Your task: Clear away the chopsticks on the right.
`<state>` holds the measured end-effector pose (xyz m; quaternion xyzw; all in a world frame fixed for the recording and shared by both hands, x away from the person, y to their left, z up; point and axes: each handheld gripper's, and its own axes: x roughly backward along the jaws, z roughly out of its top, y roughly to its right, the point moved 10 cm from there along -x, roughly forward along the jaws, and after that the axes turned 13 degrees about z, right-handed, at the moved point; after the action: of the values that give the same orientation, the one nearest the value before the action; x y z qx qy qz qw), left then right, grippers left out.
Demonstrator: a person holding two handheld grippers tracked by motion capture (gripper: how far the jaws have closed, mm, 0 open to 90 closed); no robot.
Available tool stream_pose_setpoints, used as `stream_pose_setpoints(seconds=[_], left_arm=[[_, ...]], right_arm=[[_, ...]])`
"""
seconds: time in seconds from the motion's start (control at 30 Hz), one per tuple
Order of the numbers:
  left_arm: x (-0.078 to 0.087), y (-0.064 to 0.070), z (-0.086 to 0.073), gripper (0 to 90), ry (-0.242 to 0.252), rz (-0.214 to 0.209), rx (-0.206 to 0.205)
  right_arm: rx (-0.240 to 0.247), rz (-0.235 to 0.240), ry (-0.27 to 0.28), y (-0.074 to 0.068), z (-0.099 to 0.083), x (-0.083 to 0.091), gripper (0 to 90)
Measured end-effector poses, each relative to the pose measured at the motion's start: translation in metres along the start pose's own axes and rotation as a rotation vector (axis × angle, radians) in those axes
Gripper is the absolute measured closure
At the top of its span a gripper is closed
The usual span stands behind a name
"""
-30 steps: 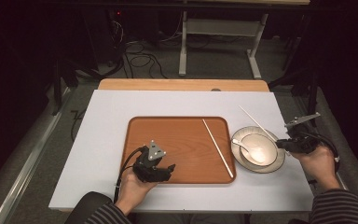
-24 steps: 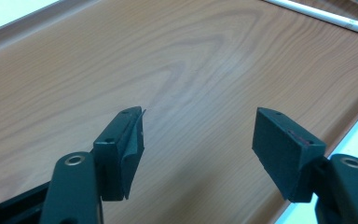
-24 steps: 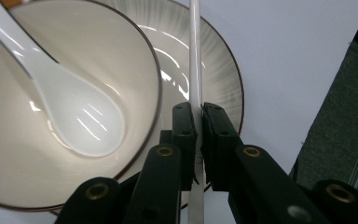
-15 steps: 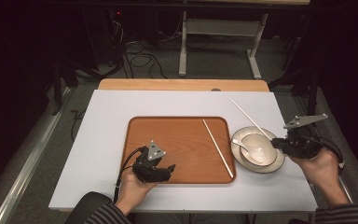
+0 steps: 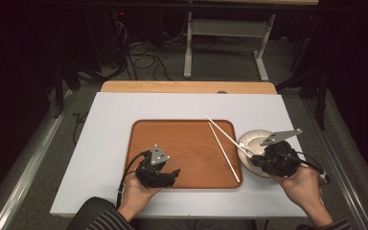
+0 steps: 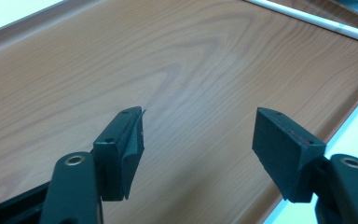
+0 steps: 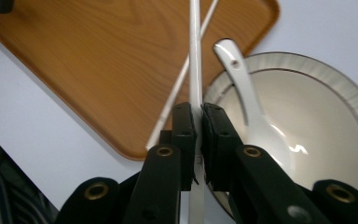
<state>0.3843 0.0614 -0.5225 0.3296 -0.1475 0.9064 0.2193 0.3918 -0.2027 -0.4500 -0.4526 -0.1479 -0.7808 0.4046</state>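
While my right claw point(image 7: 197, 122) is clamped on one white chopstick point(image 7: 195, 56), that stick runs straight out ahead along the claw's own line, its far end over the right edge of the wooden tray point(image 5: 182, 143). Its mate, the second chopstick point(image 5: 223, 152), lies flat on the tray's right side, long axis slanting from far-left to near-right, so the two cross in the right gripper view. Held stick sits nearer my right hand point(image 5: 303, 184); judged next move is lowering it parallel to the mate. White bowl point(image 5: 253, 142) with a ceramic spoon point(image 7: 247, 102) sits just right of the tray on the worktop point(image 5: 100, 143). Left claw point(image 6: 198, 149) gapes wide, empty, over the tray's near-left.
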Motion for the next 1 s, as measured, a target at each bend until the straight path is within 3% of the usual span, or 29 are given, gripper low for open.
stream_pose_setpoints(seconds=[0.3, 0.37, 0.6, 0.97, 1.0], left_arm=[[0.001, 0.001, 0.000, 34.0, -0.001, -0.003, -0.001], [0.000, 0.001, 0.000, 34.0, -0.003, -0.005, -0.002], [0.001, 0.001, -0.001, 34.0, -0.002, -0.005, -0.003], [0.000, 0.001, -0.001, 34.0, -0.004, -0.002, -0.012], [0.000, 0.001, -0.001, 34.0, -0.006, -0.001, -0.010]], right_arm=[[-0.002, 0.070, -0.032, -0.030, 0.006, -0.046, 86.0], [-0.003, 0.059, -0.059, -0.030, 0.006, -0.062, 86.0], [-0.007, 0.044, -0.091, -0.029, 0.006, -0.088, 86.0], [-0.006, 0.020, -0.129, -0.027, 0.002, -0.108, 85.8], [-0.026, 0.015, -0.133, -0.028, 0.000, -0.109, 85.7]])
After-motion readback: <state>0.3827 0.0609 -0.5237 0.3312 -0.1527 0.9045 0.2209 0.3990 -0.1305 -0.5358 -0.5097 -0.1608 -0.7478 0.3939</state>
